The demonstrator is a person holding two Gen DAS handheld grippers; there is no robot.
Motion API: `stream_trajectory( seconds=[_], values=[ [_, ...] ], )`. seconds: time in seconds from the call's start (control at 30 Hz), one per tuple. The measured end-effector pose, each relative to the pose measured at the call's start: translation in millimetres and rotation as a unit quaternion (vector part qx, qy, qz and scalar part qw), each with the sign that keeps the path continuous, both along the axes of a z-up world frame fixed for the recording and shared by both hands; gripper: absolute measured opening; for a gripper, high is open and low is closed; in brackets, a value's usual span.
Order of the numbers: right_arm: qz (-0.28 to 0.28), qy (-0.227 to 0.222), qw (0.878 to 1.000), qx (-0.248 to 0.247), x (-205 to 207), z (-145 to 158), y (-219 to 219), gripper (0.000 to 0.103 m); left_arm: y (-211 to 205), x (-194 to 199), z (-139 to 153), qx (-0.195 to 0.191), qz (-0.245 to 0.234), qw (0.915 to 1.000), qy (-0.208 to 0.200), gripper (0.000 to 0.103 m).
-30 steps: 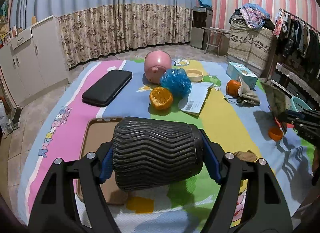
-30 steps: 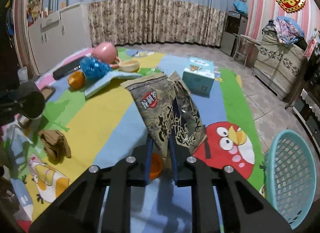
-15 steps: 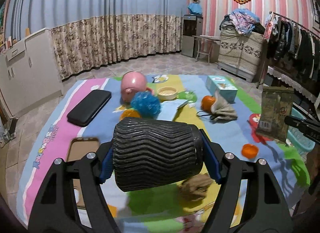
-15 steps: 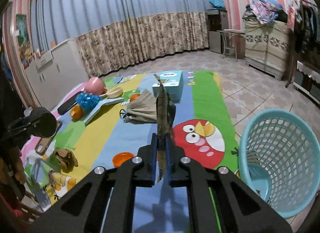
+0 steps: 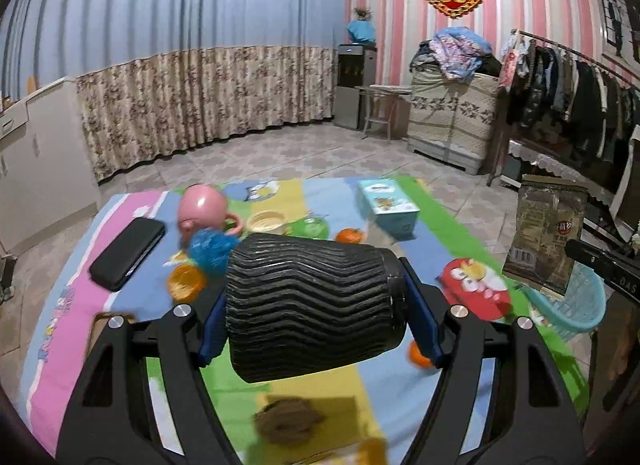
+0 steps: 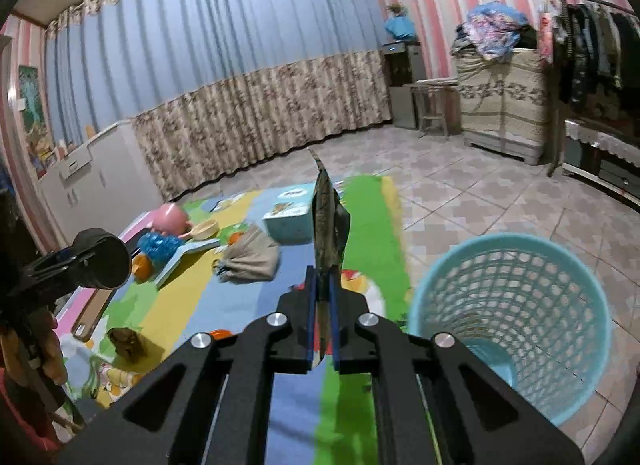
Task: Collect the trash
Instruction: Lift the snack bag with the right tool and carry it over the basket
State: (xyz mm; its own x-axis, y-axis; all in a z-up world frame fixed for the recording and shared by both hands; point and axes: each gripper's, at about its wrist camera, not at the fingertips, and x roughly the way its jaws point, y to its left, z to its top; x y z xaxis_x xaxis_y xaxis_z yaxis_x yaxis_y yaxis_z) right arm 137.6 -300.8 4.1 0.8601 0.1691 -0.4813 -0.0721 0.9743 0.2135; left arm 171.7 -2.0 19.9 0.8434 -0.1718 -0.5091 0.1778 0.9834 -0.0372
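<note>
My left gripper [image 5: 320, 301] is shut on a black ribbed cup [image 5: 308, 305] lying sideways between its blue pads, held above the play mat. My right gripper [image 6: 323, 321] is shut on a flat brown snack bag [image 6: 328, 221], seen edge-on and standing upright from the pads. In the left wrist view the same snack bag [image 5: 546, 233] hangs at the right, above the light blue mesh basket [image 5: 580, 305]. From the right wrist view, the basket [image 6: 512, 305] stands on the tiled floor just right of the gripper. The black cup [image 6: 100, 265] shows at the left edge.
On the colourful mat [image 5: 280, 201] lie a pink piggy bank [image 5: 202, 209], a blue mesh ball [image 5: 212, 249], oranges [image 5: 350, 235], a black case [image 5: 128, 253], a teal tissue box [image 5: 388, 205], a crumpled brown wad [image 5: 288, 423] and a grey cloth pouch [image 6: 250, 259]. Clothes rack and cabinets line the walls.
Both grippers rose and swung right. The snack bag turned edge-on and came beside the blue basket, which grew larger. The black cup stayed gripped.
</note>
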Motion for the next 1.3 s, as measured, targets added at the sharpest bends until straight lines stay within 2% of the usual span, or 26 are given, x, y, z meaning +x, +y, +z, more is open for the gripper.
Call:
stream_trajectory(
  seconds=[0.1,0.53,0.97,1.3],
  values=[
    [-0.029,-0.001,0.999,-0.014,-6,1,-15,0.006,-21,4,2,-0.002,-0.016,0.9999,-0.002,0.072],
    [-0.133,-0.009,0.991,-0.007,-29,4,-93,0.006,-107,12,0,-0.008,-0.078,0.9969,-0.005,0.072],
    [-0.181,0.002,0.984,0.004,-33,-8,-148,0.006,-181,19,-13,-0.001,-0.124,0.9923,0.000,0.072],
    [-0.195,0.007,0.981,0.015,-34,-17,-164,0.006,-236,27,-26,0.001,-0.157,0.9876,0.010,0.072]
  ],
)
